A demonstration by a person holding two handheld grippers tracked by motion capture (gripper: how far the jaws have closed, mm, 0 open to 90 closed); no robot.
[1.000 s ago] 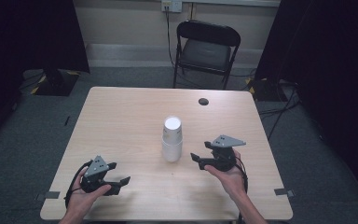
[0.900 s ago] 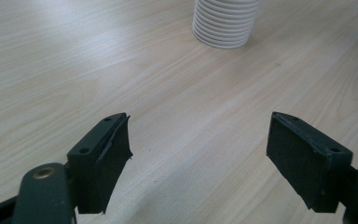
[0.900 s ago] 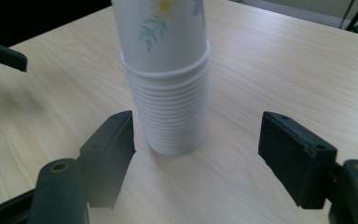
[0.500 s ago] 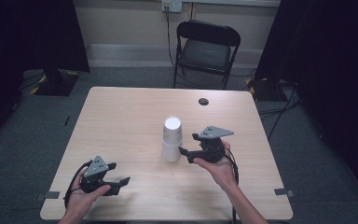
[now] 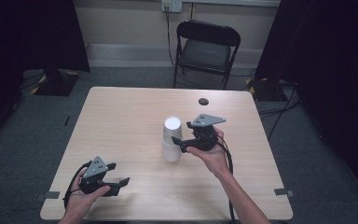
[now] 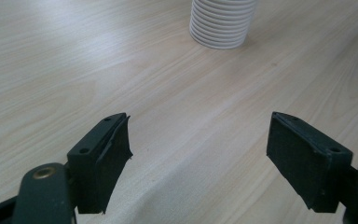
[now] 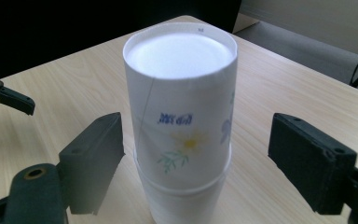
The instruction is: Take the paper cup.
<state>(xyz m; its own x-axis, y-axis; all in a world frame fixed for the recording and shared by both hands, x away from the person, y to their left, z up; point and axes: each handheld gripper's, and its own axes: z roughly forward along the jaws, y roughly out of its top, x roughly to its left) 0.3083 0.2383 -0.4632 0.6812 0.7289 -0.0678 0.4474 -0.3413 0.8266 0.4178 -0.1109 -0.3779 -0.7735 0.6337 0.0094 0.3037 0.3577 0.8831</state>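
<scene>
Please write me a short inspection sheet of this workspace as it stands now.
Surface: wooden table, bare apart from the items below.
Job's things: stack of upside-down paper cups, upright, mid-table.
Clutter: small dark round object near the far edge.
Grippers: right gripper jaws have just been opening and straddle the top cup without pressing; left gripper open, nothing between its jaws.
Cables: one trails from each gripper.
Surroundings: black folding chair, dark curtains, wall socket.

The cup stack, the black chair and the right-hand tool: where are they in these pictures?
cup stack [image 5: 172, 140], high view, side wall of the upside-down white cups
black chair [image 5: 205, 53], high view, on its seat
right-hand tool [image 7: 196, 161], right gripper view, midway between its two black tips
</scene>
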